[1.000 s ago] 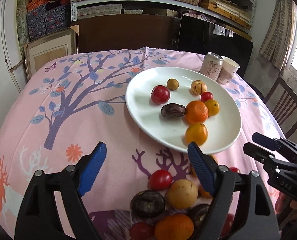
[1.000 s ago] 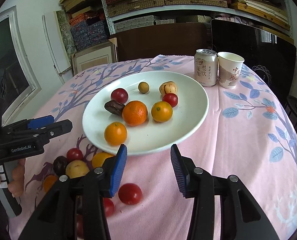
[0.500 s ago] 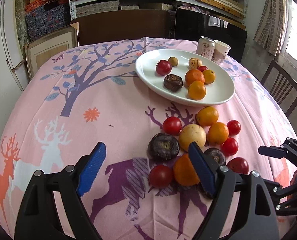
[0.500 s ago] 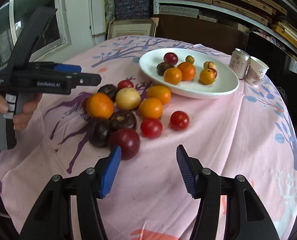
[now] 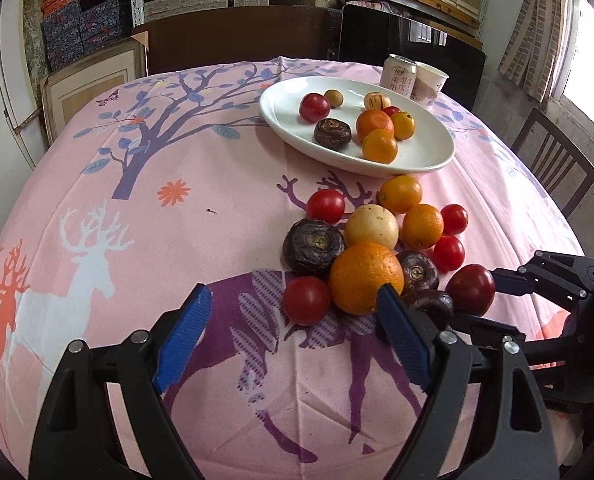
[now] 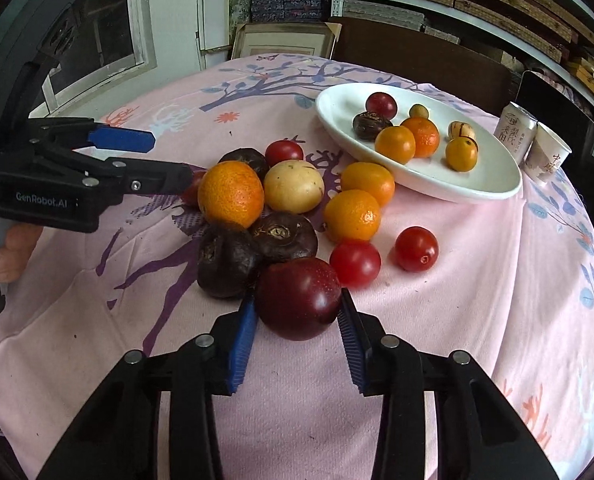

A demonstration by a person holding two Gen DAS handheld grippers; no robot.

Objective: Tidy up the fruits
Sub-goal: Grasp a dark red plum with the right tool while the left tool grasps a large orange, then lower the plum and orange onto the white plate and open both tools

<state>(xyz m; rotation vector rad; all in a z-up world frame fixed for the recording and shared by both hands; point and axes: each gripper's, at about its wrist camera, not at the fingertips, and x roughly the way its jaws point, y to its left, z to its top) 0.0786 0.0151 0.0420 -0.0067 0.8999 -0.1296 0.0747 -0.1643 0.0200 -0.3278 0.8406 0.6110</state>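
A pile of loose fruit lies on the pink cloth: a big orange (image 5: 365,277), a pale yellow fruit (image 5: 371,226), dark brown fruits, small oranges and red tomatoes. A white plate (image 5: 429,156) behind the pile holds several more fruits. My right gripper (image 6: 297,312) is closing, and its blue pads touch both sides of a dark red plum (image 6: 299,298) at the pile's near edge. My left gripper (image 5: 293,332) stands open just short of the pile, a red tomato (image 5: 307,300) ahead of its gap. Its right fingertip is beside the big orange.
A drink can (image 5: 397,74) and a paper cup (image 5: 429,82) stand behind the plate. A wooden chair (image 5: 553,160) is at the table's right edge. Shelves of boxes line the back wall. A hand (image 6: 11,248) holds the left gripper's handle.
Both grippers have drawn back from the plate to the loose fruit pile. The right gripper's jaws have narrowed around the dark red plum. The left gripper's jaws stay wide.
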